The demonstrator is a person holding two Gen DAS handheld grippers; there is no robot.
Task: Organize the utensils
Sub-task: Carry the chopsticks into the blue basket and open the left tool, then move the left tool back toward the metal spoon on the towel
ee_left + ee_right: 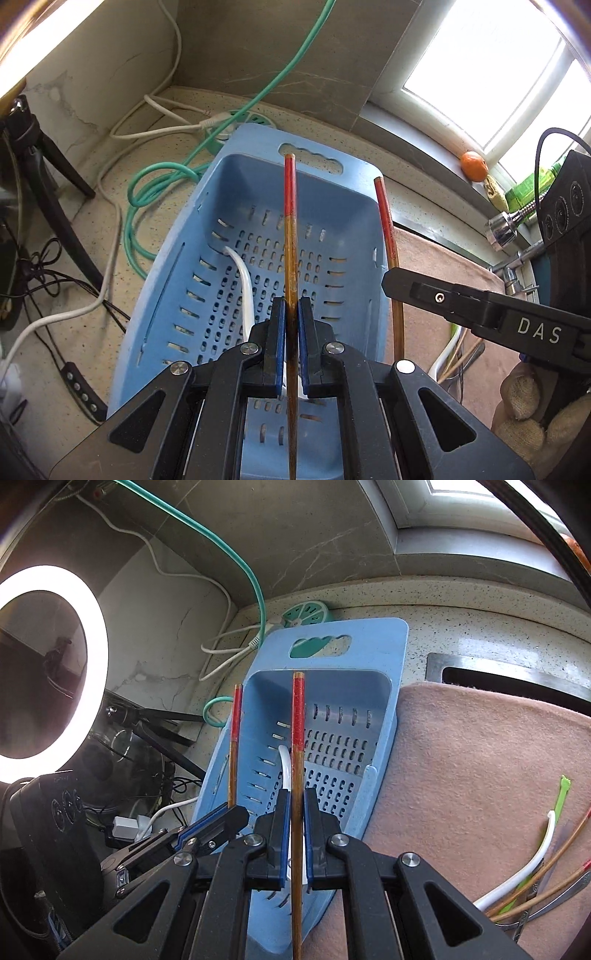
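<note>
My left gripper (291,314) is shut on a red-tipped bamboo chopstick (290,236) and holds it upright over the blue slotted basket (177,280). My right gripper (295,805) is shut on a second red-tipped chopstick (297,720), also above the basket (369,657). Each gripper shows in the other's view: the right one (391,280) with its chopstick (386,221), the left one (236,812) with its chopstick (235,738). A white utensil (243,280) lies in the basket. More utensils (535,867) lie on the pink cloth (461,757).
Green hose (147,184) and white cables (110,280) lie on the speckled counter left of the basket. A ring light (48,672) stands at left. A faucet head (502,225) and an orange (474,166) are at right near the window. A sink edge (517,675) lies beyond the cloth.
</note>
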